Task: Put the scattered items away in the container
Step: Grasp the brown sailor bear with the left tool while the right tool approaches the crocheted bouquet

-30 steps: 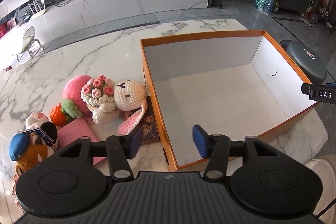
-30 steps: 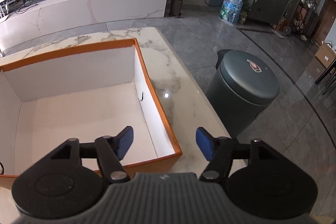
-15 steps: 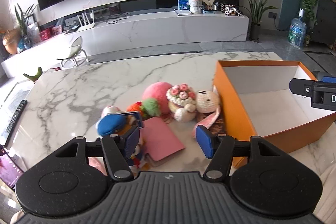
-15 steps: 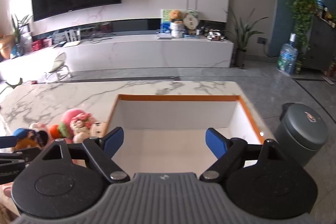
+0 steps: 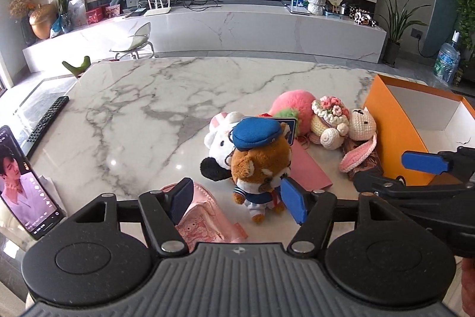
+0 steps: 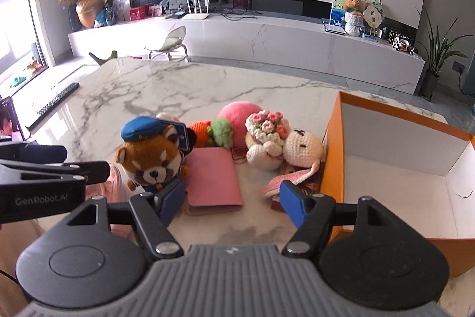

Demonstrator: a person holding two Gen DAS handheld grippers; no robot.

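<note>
While the marble table [image 5: 142, 97] takes up most of both views, the orange box [image 6: 335, 156] sits on its right side, with nothing inside that I can see. The toys are piled just left of it: pink ball [image 5: 292, 103], red panda plush in a blue cap [image 5: 261, 159], crochet bunny [image 6: 299, 150] touching the box wall, pink wallet [image 6: 212, 180]. Left gripper [image 5: 234, 202] is spread wide right in front of the panda, holding nothing. Right gripper [image 6: 230, 199] gapes over the wallet, also empty.
</note>
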